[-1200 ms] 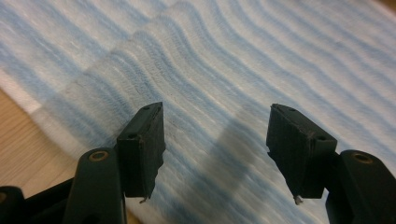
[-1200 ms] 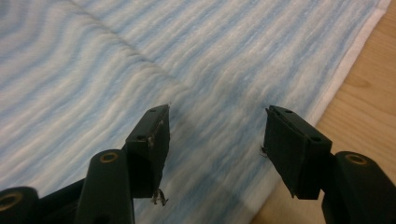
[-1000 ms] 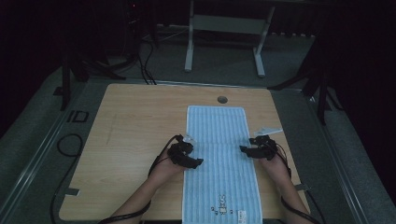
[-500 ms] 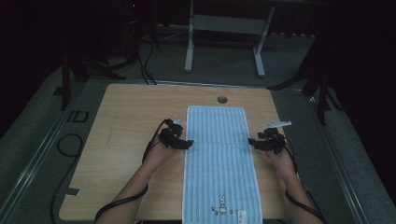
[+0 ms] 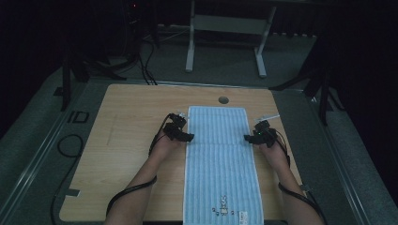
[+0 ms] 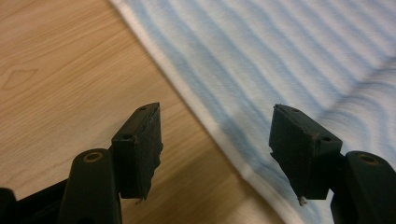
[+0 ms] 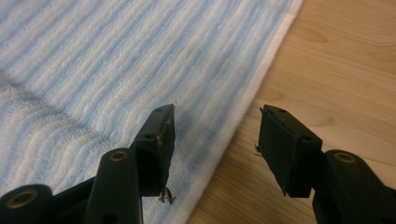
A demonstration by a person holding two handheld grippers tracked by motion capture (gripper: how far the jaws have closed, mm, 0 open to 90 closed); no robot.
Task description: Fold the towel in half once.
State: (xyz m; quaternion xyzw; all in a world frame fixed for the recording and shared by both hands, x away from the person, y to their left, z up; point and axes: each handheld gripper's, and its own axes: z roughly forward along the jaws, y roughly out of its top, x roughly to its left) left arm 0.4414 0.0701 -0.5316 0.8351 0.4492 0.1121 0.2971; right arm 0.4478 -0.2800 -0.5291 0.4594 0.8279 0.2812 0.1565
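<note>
Blue-and-white striped towel [image 5: 219,159] lay flat and lengthwise down the middle of the wooden table [image 5: 122,136], far end just short of the round grommet hole [image 5: 224,100], near end at the table's near edge, where small printed marks [image 5: 224,206] showed. Left gripper [image 5: 184,136] sat at the towel's left hem, about a third of the way down from the far end; right gripper [image 5: 248,138] sat opposite it at the right hem. Left gripper view: jaws spread, straddling the white hem [image 6: 219,130], one pad over bare wood, the other over the stripes, nothing pinched. Right gripper view: jaws also apart and straddling the hem [image 7: 243,116], one pad over towel, one over wood; they had just been closing in, but there was a clear gap on both sides and no cloth was clamped. Can't tell whether either set of pad tips touched the surface. Forearms came in from the near edge, cables [image 5: 126,194] trailing back along them.
</note>
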